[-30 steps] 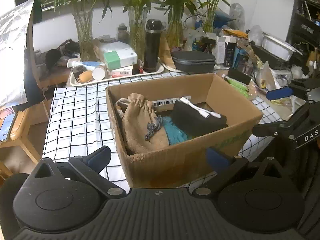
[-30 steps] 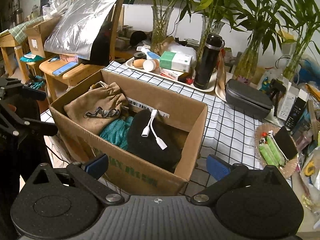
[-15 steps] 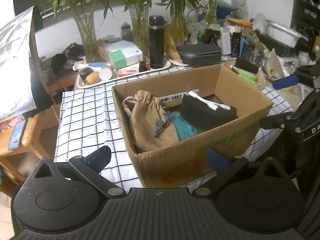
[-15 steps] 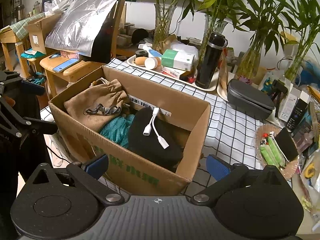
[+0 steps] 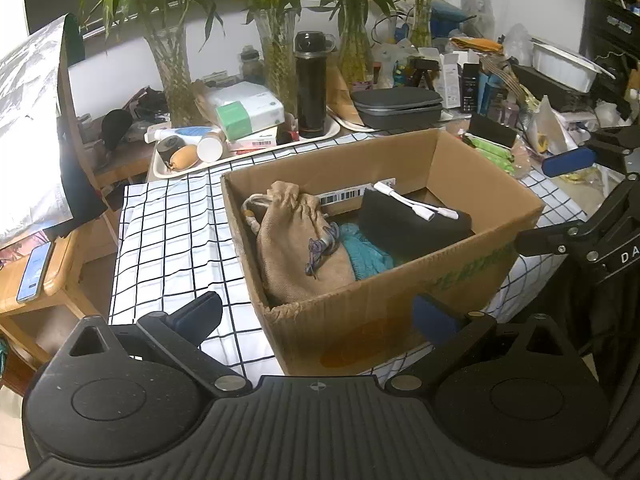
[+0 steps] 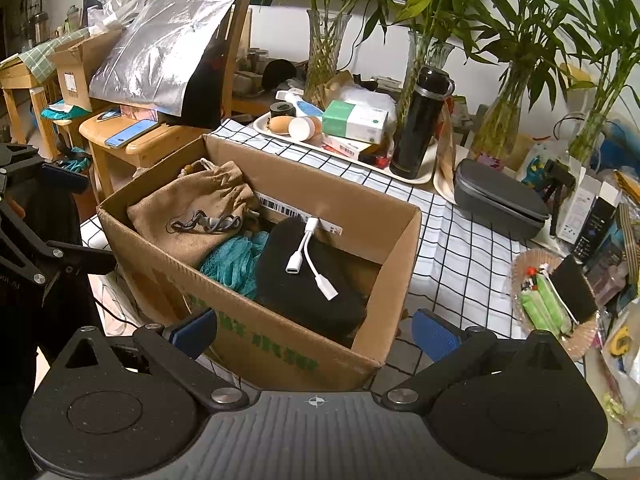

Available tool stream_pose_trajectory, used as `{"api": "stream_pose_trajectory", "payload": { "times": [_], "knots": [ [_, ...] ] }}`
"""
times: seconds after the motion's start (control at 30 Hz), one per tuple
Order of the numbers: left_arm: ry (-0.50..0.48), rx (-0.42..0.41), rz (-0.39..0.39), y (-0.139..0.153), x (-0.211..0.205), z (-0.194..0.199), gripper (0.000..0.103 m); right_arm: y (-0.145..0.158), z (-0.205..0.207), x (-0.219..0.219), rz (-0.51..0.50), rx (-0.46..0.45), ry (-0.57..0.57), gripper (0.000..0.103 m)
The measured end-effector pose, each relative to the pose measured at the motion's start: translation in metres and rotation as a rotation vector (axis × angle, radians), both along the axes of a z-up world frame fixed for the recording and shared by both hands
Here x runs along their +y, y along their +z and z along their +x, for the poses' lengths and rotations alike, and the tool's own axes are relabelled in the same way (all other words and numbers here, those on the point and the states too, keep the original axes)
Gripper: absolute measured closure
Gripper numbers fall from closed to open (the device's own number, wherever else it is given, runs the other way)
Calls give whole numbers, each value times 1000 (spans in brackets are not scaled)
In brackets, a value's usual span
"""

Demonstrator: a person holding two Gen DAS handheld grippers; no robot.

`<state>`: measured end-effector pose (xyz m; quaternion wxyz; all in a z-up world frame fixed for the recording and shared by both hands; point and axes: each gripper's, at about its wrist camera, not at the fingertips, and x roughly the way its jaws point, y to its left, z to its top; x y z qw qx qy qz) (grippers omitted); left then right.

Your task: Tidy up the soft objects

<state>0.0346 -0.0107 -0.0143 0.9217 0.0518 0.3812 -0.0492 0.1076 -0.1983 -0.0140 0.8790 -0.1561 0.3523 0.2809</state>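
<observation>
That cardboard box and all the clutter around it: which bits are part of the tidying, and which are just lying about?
Part of the job:
cardboard box
tan pouch
teal cloth
black pad

Just lying about:
white cable
black flask
grey case
phone

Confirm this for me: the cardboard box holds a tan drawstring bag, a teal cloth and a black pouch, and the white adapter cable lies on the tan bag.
Not quite. The white adapter cable lies on the black pouch, not the tan drawstring bag, as the right wrist view shows. The rest holds.
</observation>
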Motion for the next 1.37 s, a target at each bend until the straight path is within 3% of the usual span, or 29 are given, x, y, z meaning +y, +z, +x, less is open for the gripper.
{"api": "stream_pose_trajectory", "payload": {
  "times": [1.37],
  "knots": [
    [24, 3, -51, 1, 8, 0, 0, -1, 2, -1, -1, -6, -7, 0]
  ]
}}
